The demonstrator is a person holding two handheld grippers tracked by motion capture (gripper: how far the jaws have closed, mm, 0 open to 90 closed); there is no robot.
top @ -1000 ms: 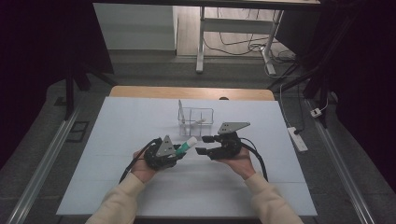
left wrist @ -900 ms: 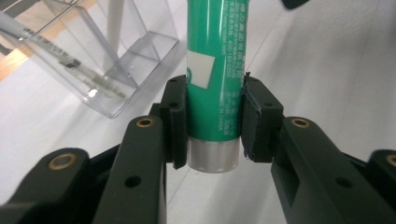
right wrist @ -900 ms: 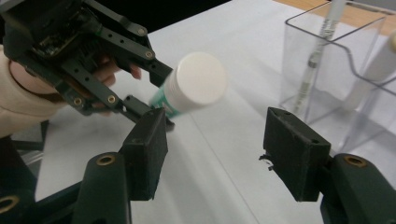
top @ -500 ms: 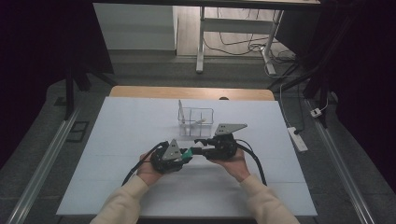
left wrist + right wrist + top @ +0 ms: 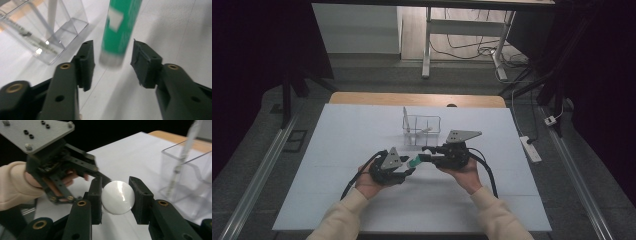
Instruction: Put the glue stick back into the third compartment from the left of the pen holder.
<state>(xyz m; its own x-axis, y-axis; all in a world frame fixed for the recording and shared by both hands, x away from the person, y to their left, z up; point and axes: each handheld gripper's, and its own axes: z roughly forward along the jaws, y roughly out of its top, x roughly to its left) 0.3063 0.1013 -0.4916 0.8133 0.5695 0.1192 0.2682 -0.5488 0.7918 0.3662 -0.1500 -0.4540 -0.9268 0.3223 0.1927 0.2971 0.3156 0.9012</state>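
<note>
A green tube (image 5: 414, 161) with a white label hangs level above the white table between the two hands. My right gripper (image 5: 428, 156) is shut on the tube's round white cap (image 5: 117, 197), one jaw on each side. My left gripper (image 5: 406, 166) faces it from the left, open. In the left gripper view the tube (image 5: 120, 27) points down between the jaws of that gripper (image 5: 112, 63), its grey crimped end level with the pads and a gap on each side. The left gripper (image 5: 96, 173) and the hand holding it also show in the right gripper view.
A clear plastic box (image 5: 422, 125) with thin white stick-like items stands just behind the grippers, mid table; it also shows as the box (image 5: 42, 32) and the box (image 5: 190, 170). A white mat (image 5: 337, 150) covers the table. A power strip (image 5: 532, 149) lies off the right edge.
The left gripper has moved right, up to the tube's free end, and the tube has dropped a little lower. The right gripper has kept its hold and barely shifted.
</note>
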